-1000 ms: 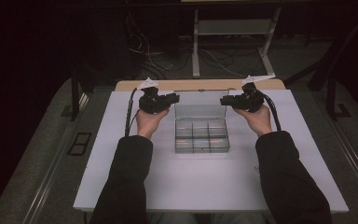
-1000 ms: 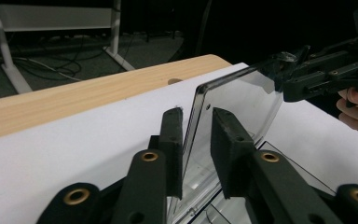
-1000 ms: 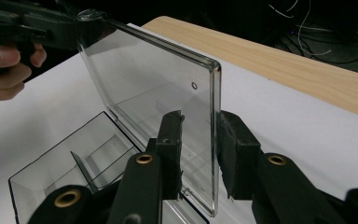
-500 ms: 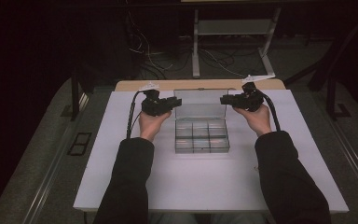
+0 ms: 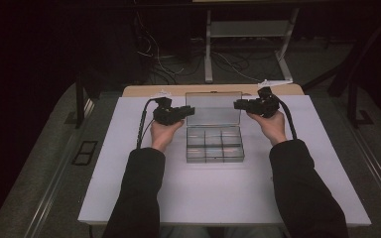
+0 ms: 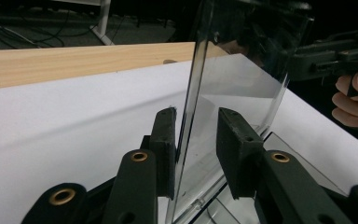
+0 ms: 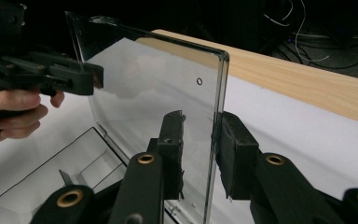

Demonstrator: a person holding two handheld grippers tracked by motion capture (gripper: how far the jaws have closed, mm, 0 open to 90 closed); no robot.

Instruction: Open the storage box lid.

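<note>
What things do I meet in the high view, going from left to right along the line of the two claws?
Left claw's cable → left claw → upright clear lid of the box → right claw → right claw's cable.

Both forearms clad in dark long sleeves (image 5: 139,191), cuffs ended at wrists. Left gripper (image 5: 186,111) and right gripper (image 5: 240,104) built of black blocky parts. Black cable (image 5: 142,126) seen trailing from left gripper, another looped from right. Pale plate, possibly grey, carried on top of each. Jaws faced with matt black rectangular pads (image 6: 235,140); brass-coloured rivets (image 6: 139,156) set in linkage arms.
</note>
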